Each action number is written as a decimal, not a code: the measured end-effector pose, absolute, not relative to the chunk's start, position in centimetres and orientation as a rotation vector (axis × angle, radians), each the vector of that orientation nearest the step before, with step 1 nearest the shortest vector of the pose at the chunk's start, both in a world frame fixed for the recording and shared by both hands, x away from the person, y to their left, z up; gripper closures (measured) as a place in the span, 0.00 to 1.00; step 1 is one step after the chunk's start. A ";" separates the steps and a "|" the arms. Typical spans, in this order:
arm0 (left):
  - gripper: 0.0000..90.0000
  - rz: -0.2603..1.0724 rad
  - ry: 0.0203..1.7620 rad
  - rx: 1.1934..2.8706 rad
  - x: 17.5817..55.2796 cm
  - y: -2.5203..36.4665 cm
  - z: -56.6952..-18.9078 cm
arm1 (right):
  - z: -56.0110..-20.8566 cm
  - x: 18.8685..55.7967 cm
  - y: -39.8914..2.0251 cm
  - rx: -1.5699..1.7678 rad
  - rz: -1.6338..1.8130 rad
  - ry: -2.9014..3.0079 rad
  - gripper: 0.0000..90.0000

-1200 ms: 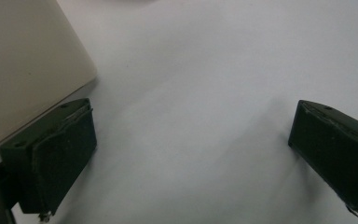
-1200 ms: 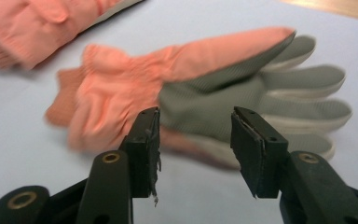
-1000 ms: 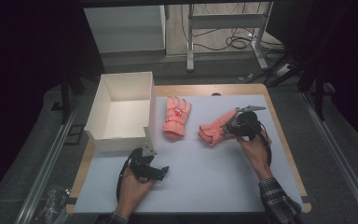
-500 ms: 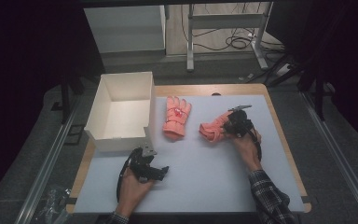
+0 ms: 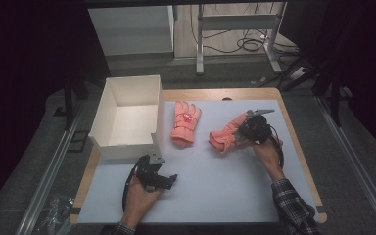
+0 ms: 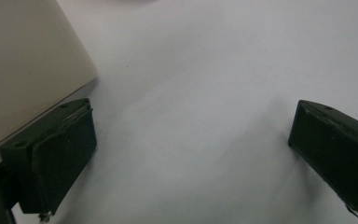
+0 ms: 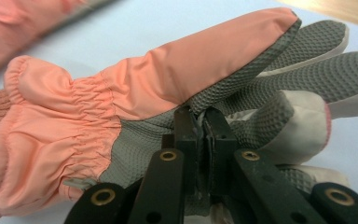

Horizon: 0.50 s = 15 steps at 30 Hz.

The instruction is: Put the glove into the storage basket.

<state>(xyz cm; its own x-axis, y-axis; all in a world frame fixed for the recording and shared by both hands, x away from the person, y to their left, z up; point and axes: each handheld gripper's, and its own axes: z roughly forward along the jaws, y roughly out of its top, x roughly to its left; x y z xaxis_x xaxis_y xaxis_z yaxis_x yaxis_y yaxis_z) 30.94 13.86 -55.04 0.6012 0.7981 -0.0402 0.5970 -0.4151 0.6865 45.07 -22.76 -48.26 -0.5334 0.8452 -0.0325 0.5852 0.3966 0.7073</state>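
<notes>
Two salmon-pink winter gloves lie on the white table mat. One glove (image 5: 185,122) lies flat near the middle, fingers pointing away. The other glove (image 5: 227,133) (image 7: 135,93) lies to its right, its grey textured palm side turned toward the right gripper. My right gripper (image 5: 245,131) (image 7: 203,126) has just been closing, and its jaws now pinch the grey palm fabric of that glove. My left gripper (image 5: 169,178) (image 6: 191,154) rests low on the mat by the box's front corner, jaws wide apart with nothing between them.
An open white cardboard box (image 5: 108,115) (image 6: 23,60) stands at the table's left rear. The wooden table edge (image 5: 293,132) runs along the right. Beyond the table are a metal stand's legs (image 5: 235,29) and cables on the floor.
The right gripper has moved slightly left toward the right-hand glove and shut on its palm fabric. The left hand and its gripper have stayed put.
</notes>
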 end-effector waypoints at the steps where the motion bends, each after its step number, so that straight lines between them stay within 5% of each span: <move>1: 0.01 0.386 1.096 2.157 30.9 13.9 -55.0 | -47.9 44.9 -22.9 1.223 0.949 2.287 0.95; 15: 0.01 0.387 1.096 2.156 30.9 13.9 -55.0 | -45.1 41.1 -24.1 0.824 1.103 2.556 0.94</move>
<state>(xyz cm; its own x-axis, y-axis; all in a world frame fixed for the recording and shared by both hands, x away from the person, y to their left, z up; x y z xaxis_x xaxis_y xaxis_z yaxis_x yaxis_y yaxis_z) 30.93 13.87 -55.04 0.6013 0.7980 -0.0396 0.5966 -0.4155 0.6866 41.10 -24.09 -45.10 -0.8128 0.5825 0.0043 0.4028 0.5566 0.7266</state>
